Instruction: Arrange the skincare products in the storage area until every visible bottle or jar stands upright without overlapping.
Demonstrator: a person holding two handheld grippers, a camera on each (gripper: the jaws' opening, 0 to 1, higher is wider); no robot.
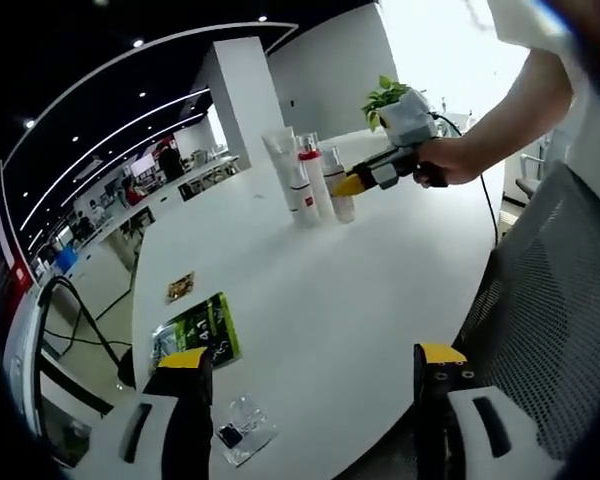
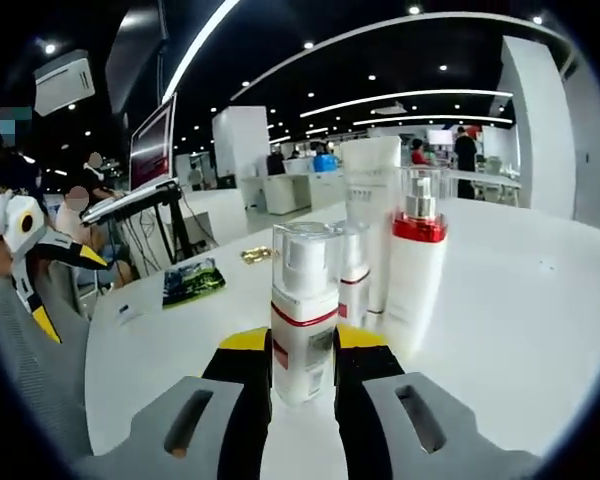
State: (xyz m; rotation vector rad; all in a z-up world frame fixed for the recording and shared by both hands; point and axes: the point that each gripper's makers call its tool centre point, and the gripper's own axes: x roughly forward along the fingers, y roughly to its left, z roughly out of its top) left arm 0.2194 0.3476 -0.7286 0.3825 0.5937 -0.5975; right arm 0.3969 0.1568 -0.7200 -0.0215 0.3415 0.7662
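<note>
Right gripper (image 2: 302,365) — jaws closed on the small pump bottle (image 2: 303,320), upright on the white table (image 2: 520,300), just in front of the tall tube (image 2: 372,215) and the red-collared bottle (image 2: 416,270). Left gripper (image 1: 305,385) — jaws spread apart, empty, well apart from the cluster, above the table edge near a green packet (image 1: 202,328).

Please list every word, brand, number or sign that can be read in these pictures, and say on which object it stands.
No text can be read.
Tall white tube: faint lines of print, too small.
Pump bottle between the right tool's jaws: label blurred.
Green packet on the table: print too small.
Red wall screen: blurred.
</note>
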